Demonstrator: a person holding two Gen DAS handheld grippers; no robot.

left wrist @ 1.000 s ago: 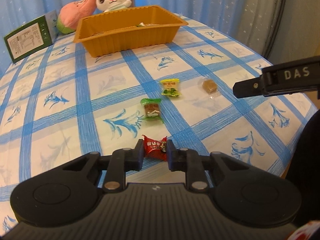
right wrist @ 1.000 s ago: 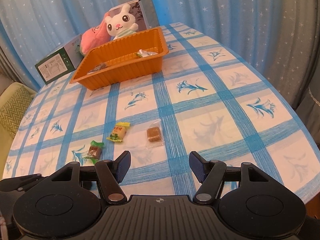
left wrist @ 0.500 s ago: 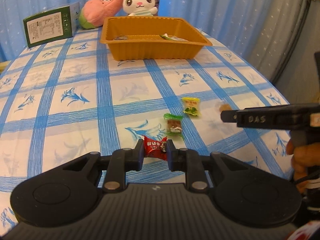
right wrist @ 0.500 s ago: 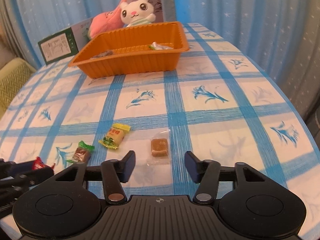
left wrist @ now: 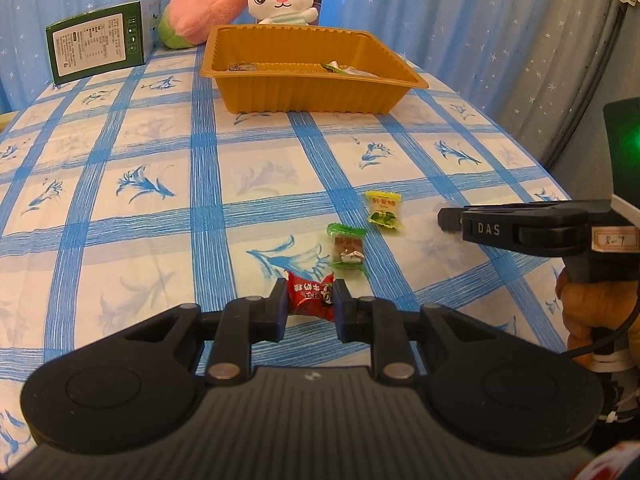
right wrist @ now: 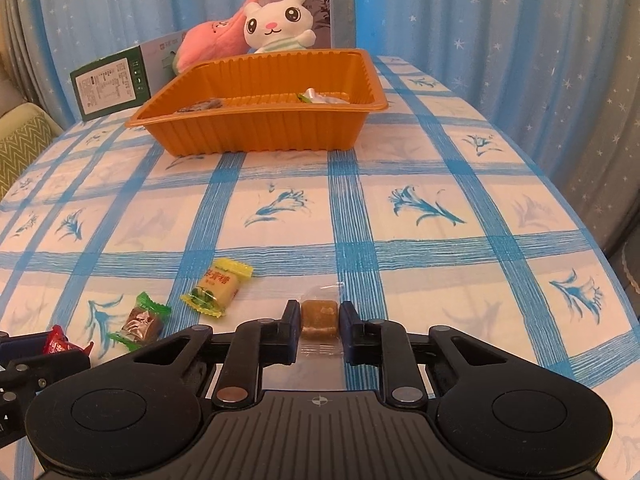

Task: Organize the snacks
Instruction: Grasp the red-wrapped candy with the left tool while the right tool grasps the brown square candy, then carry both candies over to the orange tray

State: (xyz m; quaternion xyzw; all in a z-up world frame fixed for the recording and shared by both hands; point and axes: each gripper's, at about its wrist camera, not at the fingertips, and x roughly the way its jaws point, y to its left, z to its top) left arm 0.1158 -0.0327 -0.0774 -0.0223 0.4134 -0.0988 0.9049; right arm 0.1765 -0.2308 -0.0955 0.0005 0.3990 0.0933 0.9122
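Left wrist view: the left gripper [left wrist: 310, 306] pinches a red candy [left wrist: 311, 295] near the table's [left wrist: 160, 240] near edge; a green candy [left wrist: 347, 246] and a yellow candy [left wrist: 384, 209] lie just beyond. Lift it clear before heading for the orange tray [left wrist: 312, 92] at the far edge.

Right wrist view: the right gripper [right wrist: 319, 330] has its fingers pressed on a brown candy [right wrist: 319, 319] in clear wrap. Squeeze the block, not the loose film.

Red-wrapped candy [left wrist: 311, 295] sits clamped between the left gripper [left wrist: 310, 307] fingers; clear-wrapped brown cube [right wrist: 319, 319] sits between the right gripper [right wrist: 319, 330] fingers. Green-wrapped candy [left wrist: 347, 249] and yellow-wrapped candy [left wrist: 384, 209] lie flat on the cloth, near each other. Orange ribbed tray [right wrist: 260, 120] stands farther back, holding a few wrapped pieces.
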